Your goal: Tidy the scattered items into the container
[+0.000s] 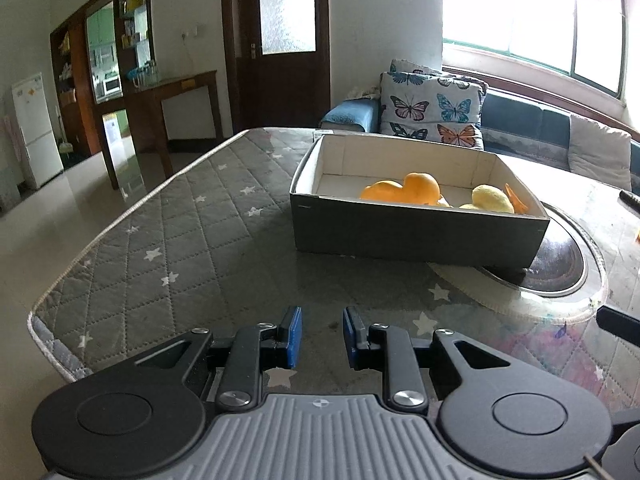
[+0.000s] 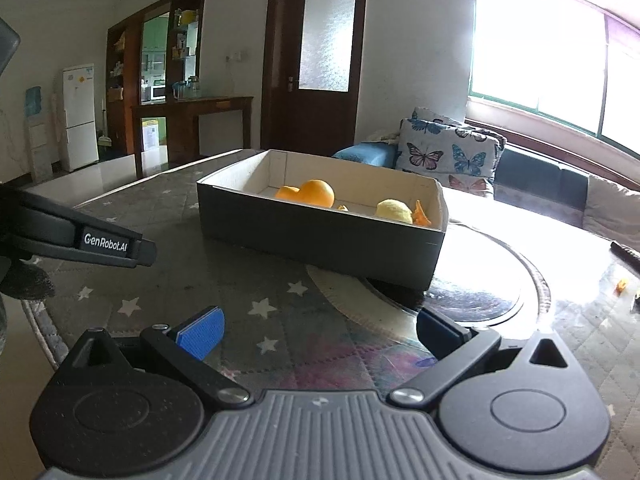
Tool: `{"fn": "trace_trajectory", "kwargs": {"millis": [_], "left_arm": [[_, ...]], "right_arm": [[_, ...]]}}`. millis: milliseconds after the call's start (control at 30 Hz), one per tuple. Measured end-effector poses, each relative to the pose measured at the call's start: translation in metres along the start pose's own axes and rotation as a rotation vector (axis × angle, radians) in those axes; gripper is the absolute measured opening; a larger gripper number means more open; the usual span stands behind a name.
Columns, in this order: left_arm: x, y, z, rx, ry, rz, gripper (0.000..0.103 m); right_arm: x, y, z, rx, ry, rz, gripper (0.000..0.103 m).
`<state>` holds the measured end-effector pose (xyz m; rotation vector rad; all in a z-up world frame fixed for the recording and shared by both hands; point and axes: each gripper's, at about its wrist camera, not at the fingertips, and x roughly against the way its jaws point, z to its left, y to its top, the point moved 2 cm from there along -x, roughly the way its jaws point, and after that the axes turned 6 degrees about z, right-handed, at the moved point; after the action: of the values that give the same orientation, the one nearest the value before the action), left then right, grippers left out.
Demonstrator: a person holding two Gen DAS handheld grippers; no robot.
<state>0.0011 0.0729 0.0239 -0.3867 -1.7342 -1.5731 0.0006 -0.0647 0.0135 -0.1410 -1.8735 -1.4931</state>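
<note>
A grey cardboard box [image 1: 416,232] with a white inside stands on the quilted table. In it lie an orange rubber duck [image 1: 404,190] and a yellow one [image 1: 492,199]. The right wrist view shows the same box [image 2: 320,236], orange duck [image 2: 312,193] and yellow duck [image 2: 394,211]. A small orange piece [image 2: 621,285] lies on the table far to the right. My left gripper [image 1: 323,336] hovers short of the box, narrowly open, nothing between its blue pads. My right gripper [image 2: 320,330] is wide open and empty, also short of the box.
The table carries a grey star-patterned quilted cover [image 1: 168,248] and a round glass turntable [image 2: 480,292] under the box's right end. A dark remote [image 2: 626,254] lies at the far right. The left gripper's body [image 2: 80,240] juts in from the left. A sofa with butterfly cushions [image 1: 432,112] stands behind.
</note>
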Motion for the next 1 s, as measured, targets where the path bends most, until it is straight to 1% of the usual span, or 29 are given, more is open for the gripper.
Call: {"fn": "trace_trajectory", "kwargs": {"millis": [167, 433, 633, 733, 833, 1000], "left_arm": [[0.004, -0.005, -0.010, -0.046, 0.053, -0.034, 0.025], [0.010, -0.007, -0.019, -0.061, 0.079, -0.058, 0.025], [0.010, -0.007, -0.020, -0.062, 0.122, -0.067, 0.025], [0.011, -0.006, -0.020, -0.056, 0.123, -0.065, 0.025], [0.010, -0.004, -0.019, -0.042, 0.103, -0.054, 0.025], [0.008, 0.000, -0.016, -0.027, 0.109, -0.055, 0.025]], "right_arm": [[0.004, -0.004, -0.005, -0.006, -0.025, 0.000, 0.103], [0.010, -0.010, -0.014, -0.022, -0.068, 0.000, 0.103], [0.011, -0.010, -0.016, -0.023, -0.094, 0.001, 0.103], [0.011, -0.010, -0.016, -0.021, -0.105, 0.001, 0.103], [0.010, -0.009, -0.017, -0.020, -0.115, 0.005, 0.103], [0.007, -0.007, -0.020, -0.016, -0.127, 0.011, 0.103]]}}
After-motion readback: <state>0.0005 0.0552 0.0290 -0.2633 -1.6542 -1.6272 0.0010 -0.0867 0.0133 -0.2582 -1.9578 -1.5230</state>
